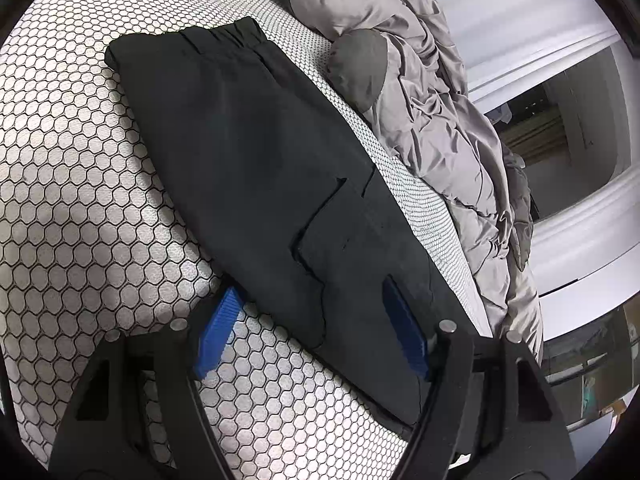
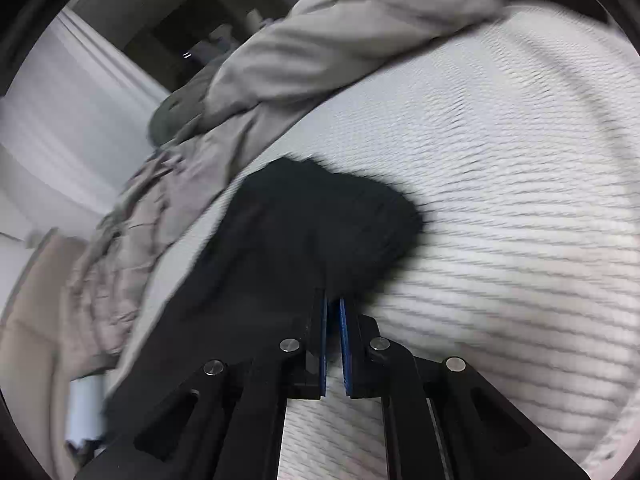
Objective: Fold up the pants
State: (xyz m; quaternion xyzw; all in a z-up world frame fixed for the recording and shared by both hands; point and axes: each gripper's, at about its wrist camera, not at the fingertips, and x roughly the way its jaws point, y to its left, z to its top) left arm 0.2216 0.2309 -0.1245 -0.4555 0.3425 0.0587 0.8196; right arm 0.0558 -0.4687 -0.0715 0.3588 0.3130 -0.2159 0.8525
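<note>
Black pants point(image 1: 248, 152) lie folded lengthwise on a bed with a white hexagon-patterned cover point(image 1: 80, 184), waistband at the far end. My left gripper point(image 1: 310, 300) is open, its blue pads astride the near end of the pants, one pad over the cloth and one over the cover. In the blurred right wrist view my right gripper point(image 2: 333, 308) is shut on an edge of the black pants point(image 2: 304, 224), which bunch up ahead of it.
A crumpled grey duvet point(image 1: 436, 112) lies along the far side of the bed, beside the pants; it also shows in the right wrist view point(image 2: 256, 72). White walls and a doorway point(image 1: 560, 128) stand beyond the bed's edge.
</note>
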